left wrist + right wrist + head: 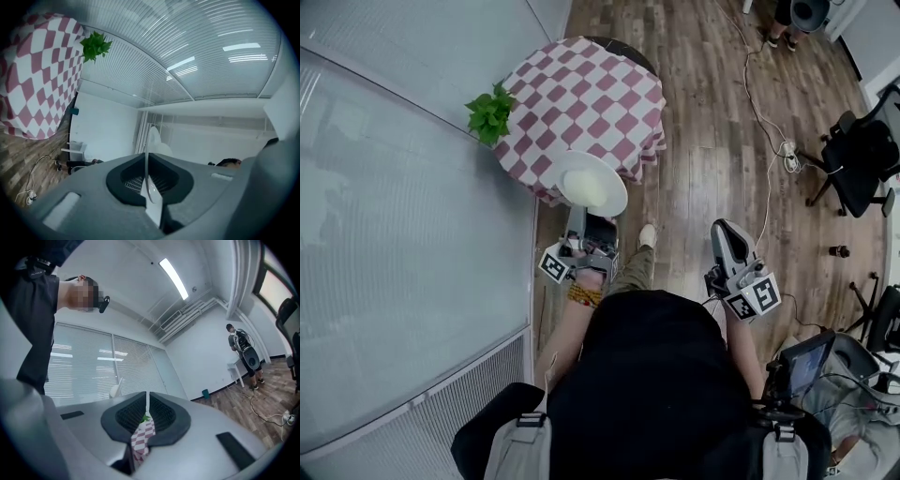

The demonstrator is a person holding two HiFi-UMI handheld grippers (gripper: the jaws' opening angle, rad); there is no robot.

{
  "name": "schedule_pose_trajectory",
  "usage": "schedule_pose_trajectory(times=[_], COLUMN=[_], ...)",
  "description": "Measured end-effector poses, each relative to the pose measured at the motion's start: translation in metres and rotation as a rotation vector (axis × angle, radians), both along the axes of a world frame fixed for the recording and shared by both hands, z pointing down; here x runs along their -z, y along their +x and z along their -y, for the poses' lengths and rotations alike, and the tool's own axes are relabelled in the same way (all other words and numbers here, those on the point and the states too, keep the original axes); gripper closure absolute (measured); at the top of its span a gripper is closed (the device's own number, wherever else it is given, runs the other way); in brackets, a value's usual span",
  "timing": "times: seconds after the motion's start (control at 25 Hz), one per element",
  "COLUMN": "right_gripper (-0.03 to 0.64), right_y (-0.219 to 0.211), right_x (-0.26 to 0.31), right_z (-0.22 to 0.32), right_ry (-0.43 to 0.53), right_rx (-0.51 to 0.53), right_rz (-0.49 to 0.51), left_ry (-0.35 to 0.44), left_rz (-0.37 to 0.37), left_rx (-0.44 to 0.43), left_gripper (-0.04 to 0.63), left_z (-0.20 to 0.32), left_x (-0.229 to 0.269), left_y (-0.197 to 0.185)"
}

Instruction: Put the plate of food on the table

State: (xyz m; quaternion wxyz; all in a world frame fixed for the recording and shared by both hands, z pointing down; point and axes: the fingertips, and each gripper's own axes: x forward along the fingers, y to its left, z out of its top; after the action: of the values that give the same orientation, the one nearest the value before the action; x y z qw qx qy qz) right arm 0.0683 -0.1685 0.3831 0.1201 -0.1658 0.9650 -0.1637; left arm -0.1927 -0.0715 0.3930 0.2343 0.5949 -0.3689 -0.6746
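At twelve o'clock of the left gripper (586,225), the plate (592,183) is clamped by its rim, near the table (581,94); the right gripper (725,234) is closed, empty. Carrying is judged under way; level lowering onto the table is called for next.

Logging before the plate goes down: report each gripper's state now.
Left gripper: closed on the rim of the plate.
Right gripper: closed, holding nothing.

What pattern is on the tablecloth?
The tablecloth has a dark-pink-and-white check, clearest in the head view.
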Motion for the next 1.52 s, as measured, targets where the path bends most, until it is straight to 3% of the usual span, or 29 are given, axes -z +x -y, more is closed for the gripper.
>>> schedule_pose_trajectory(times=[0.16, 0.4, 0.68, 0.8, 1.0, 1.52], right_gripper=[0.591, 0.591, 0.591, 0.591, 0.591, 0.589], right_y=[-0.020, -0.025, -0.035, -0.038, -0.046, -0.076], right_x=[-0.002, -0.035, -0.051, -0.057, -0.066, -0.085], right_z=[0.046, 0.070, 0.069, 0.073, 0.079, 0.088], right_ry=[-0.017, -0.097, -0.098, -0.113, -0.144, -0.205], right_rx=[-0.041, -0.114, -0.119, -0.121, -0.120, -0.112], right_rz=[-0.011, -0.088, -0.212, -0.238, -0.265, -0.313], left_ry=[0.022, 0.010, -0.191, -0.246, -0.407, -0.680], left_rz=[0.033, 0.075, 0.111, 0.079, 0.034, -0.099], left_rx=[-0.012, 0.012, 0.082, 0.085, 0.091, 0.095], left_gripper=[0.583, 0.583, 0.583, 0.583, 0.583, 0.583], left_z=[0.081, 0.183, 0.287, 0.326, 0.376, 0.415], left_x=[0.012, 0.013, -0.036, -0.061, -0.115, -0.253], left_y=[-0.048, -0.112, -0.171, -0.193, -0.226, -0.254])
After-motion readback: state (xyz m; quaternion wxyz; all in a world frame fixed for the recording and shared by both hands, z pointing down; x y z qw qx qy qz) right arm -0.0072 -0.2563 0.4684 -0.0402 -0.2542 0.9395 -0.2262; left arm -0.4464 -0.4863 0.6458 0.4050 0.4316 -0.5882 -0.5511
